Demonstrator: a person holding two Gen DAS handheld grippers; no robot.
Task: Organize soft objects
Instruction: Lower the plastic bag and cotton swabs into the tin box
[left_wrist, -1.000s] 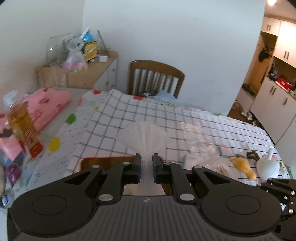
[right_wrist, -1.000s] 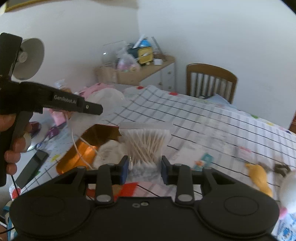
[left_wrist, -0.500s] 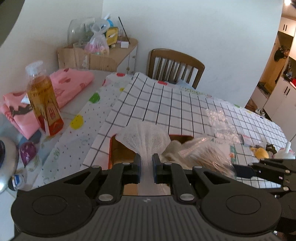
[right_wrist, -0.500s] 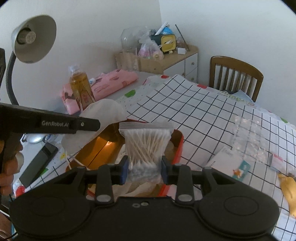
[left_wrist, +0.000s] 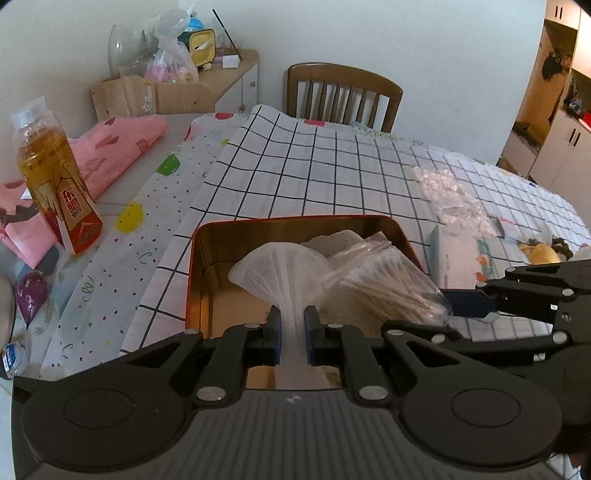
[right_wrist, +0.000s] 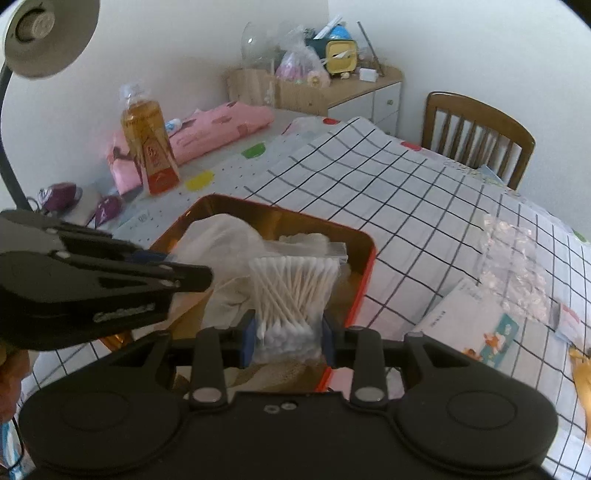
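Gauze (left_wrist: 280, 266), limp and light, stays pinched in your left gripper (left_wrist: 291, 330) at frame centre, while your right gripper (right_wrist: 288, 341) clamps the crinkly cotton-swab bag (right_wrist: 291, 295) low over the tin (right_wrist: 364, 258).

Tin (left_wrist: 229, 236): near wall hidden behind the fingers of both grippers.
Gauze (left_wrist: 280, 273): lower end hidden below the left fingers.
Cotton swab bag (right_wrist: 291, 295): bottom hidden under the right fingers.
Yellow toy (right_wrist: 581, 373): cut by the frame edge, far right of the fingers.
Bottle (right_wrist: 147, 144): label blurred, unreadable.
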